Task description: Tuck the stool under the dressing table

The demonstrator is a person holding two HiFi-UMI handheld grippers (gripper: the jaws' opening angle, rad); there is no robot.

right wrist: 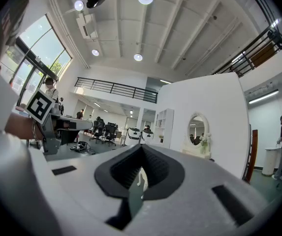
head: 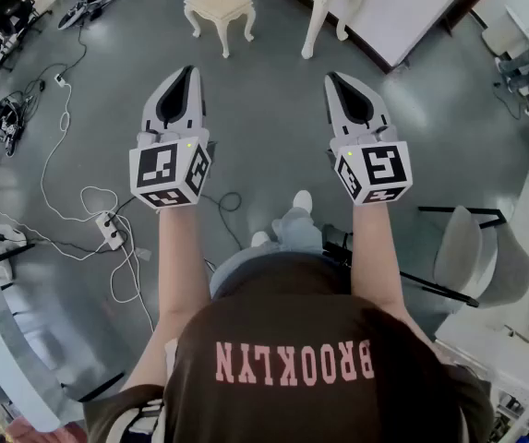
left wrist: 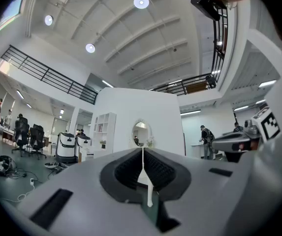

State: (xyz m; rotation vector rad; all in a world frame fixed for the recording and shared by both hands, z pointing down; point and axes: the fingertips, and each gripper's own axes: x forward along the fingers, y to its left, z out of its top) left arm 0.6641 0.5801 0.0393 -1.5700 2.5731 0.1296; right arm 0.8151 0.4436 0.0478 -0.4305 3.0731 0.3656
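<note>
We're standing back with both claws out front. The left gripper (head: 186,70) and the right gripper (head: 330,77) are each clenched tight on nothing, pads pressed together, pointing roughly level. The stool (head: 218,5) is sitting out on the grey floor (head: 273,146), well ahead of us, toward the floor's far edge by the white partition (head: 412,7). It's standing just beside the dressing table (head: 322,12), not under it. We're judging it a stiff, carved piece with a padded seat and four curved legs. It's probably light enough to slide, though likely to tip if shoved high. We're reckoning the best hold is the seat frame, one claw on each opposite side, low and even, and both claws will need opening first. Cables (head: 61,155) are lying off to the left, apparently out of the route.
</note>
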